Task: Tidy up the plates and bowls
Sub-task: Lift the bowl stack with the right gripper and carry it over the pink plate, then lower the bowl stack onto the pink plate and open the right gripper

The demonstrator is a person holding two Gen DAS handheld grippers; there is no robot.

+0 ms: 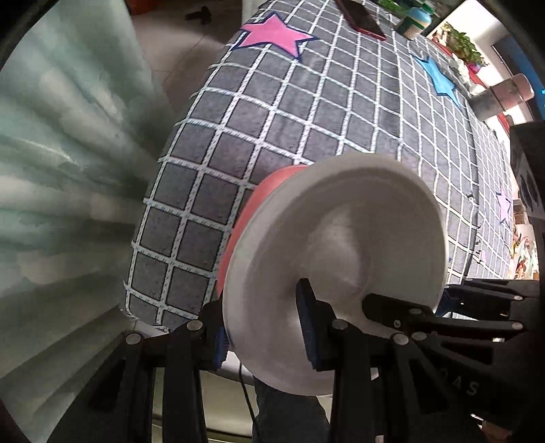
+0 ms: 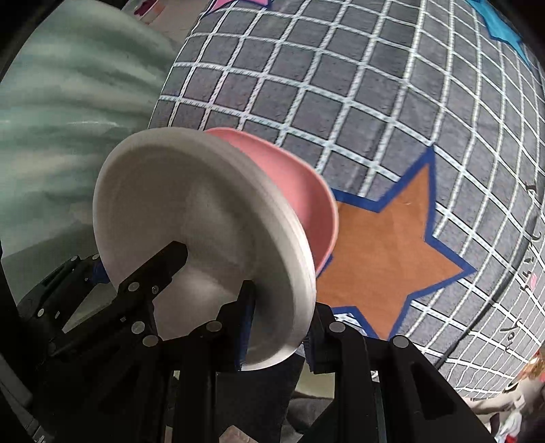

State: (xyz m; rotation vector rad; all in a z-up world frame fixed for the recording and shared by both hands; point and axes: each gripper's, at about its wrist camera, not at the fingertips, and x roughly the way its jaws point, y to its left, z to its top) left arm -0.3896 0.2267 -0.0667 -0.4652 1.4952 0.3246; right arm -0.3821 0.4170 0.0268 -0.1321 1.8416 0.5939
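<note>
A white plate (image 1: 340,245) with a pink bowl (image 1: 252,211) stacked against its back is held on edge above the checked cloth. My left gripper (image 1: 262,327) is shut on the near rim of the stack. My right gripper (image 1: 408,310) reaches in from the right and grips the opposite rim. In the right wrist view the white plate (image 2: 190,218) and the pink bowl (image 2: 293,184) are clamped in my right gripper (image 2: 279,327), and my left gripper (image 2: 143,272) holds the rim from the left.
A grey checked cloth (image 1: 306,112) with coloured stars covers the table. A red phone (image 1: 361,17) and a small green-white jar (image 1: 414,24) lie at its far end. A pale green curtain (image 1: 61,153) hangs on the left. An orange star (image 2: 385,252) lies under the stack.
</note>
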